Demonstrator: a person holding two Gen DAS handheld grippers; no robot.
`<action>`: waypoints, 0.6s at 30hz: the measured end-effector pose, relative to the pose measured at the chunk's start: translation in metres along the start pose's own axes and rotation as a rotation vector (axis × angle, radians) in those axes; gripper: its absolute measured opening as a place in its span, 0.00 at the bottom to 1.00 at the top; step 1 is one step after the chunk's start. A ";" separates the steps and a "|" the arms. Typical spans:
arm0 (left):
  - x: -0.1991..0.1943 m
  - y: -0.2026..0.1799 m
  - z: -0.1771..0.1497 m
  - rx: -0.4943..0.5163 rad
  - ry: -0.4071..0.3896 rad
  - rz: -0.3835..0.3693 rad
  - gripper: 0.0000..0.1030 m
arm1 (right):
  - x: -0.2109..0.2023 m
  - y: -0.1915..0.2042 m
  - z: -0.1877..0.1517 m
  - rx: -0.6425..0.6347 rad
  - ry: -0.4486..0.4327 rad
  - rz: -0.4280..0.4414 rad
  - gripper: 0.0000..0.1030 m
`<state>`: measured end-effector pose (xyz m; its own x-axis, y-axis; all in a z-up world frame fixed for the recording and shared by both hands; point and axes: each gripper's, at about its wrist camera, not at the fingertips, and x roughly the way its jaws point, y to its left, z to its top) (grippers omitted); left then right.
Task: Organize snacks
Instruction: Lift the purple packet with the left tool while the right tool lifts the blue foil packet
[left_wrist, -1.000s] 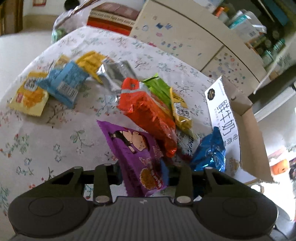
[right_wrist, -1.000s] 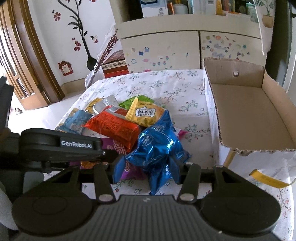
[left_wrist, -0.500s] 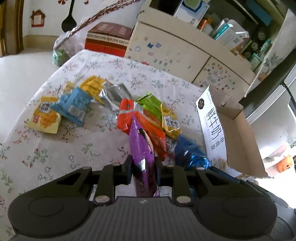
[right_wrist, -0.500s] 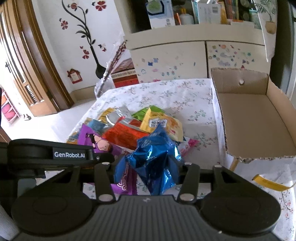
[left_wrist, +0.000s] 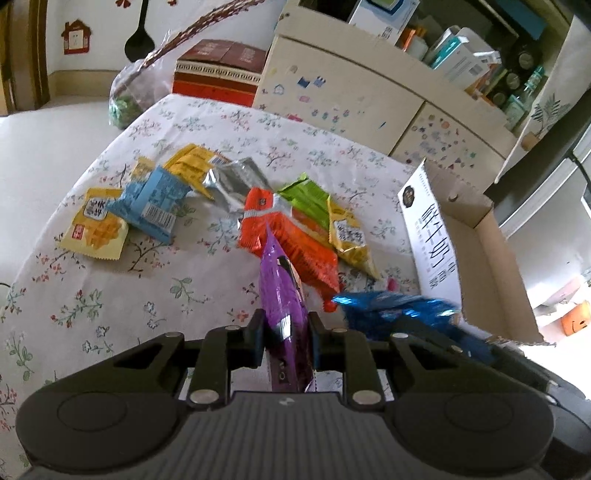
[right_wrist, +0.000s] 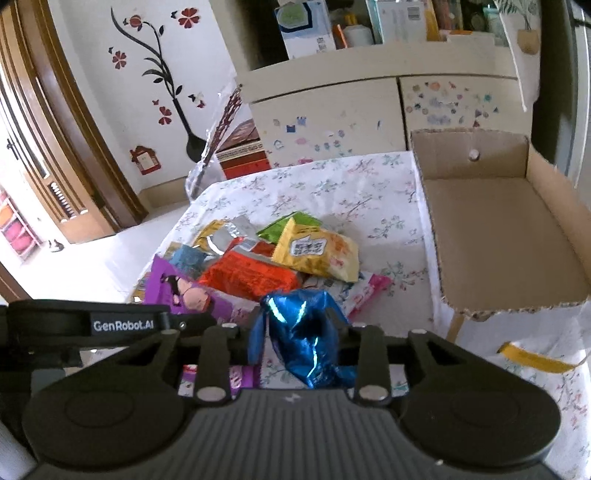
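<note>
Left gripper (left_wrist: 284, 334): clamped on the purple snack packet (left_wrist: 282, 291), pinched edge-on near its lower end — most of the bag sticks out forward, unsupported.
Right gripper (right_wrist: 300, 341): closed around the crumpled blue foil packet (right_wrist: 301, 334), which bulges between the fingers.
Remaining snacks: orange packet (left_wrist: 291, 240), green packet (left_wrist: 306, 203), yellow packet (right_wrist: 317, 253) and others lie in a loose heap on the table (left_wrist: 110, 295), beside the box.
Cardboard box (right_wrist: 491, 229): open and empty, to the right of the heap, its near wall low and ragged.
Risk — slipping: glossy film may slide out of either grip if swung fast.
Risk — snagging: the long purple bag could catch the box wall and drop outside.
Risk — collision: both grippers sit close together; heading for the box at once may knock them.
</note>
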<state>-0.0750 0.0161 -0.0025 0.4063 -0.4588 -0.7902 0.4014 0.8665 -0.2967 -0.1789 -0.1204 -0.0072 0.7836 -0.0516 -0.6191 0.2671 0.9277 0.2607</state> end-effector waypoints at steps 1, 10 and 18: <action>0.001 0.001 0.000 -0.006 0.007 -0.001 0.26 | 0.001 0.002 -0.001 -0.017 -0.003 -0.012 0.62; 0.011 0.004 -0.003 -0.008 0.026 -0.001 0.27 | 0.020 -0.010 -0.008 0.001 0.032 -0.075 0.74; 0.032 0.019 -0.008 -0.088 0.079 -0.010 0.42 | 0.042 -0.029 -0.019 0.136 0.087 -0.089 0.74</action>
<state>-0.0608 0.0190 -0.0376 0.3353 -0.4537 -0.8257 0.3306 0.8773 -0.3478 -0.1644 -0.1425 -0.0552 0.7039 -0.0935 -0.7041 0.4112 0.8619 0.2967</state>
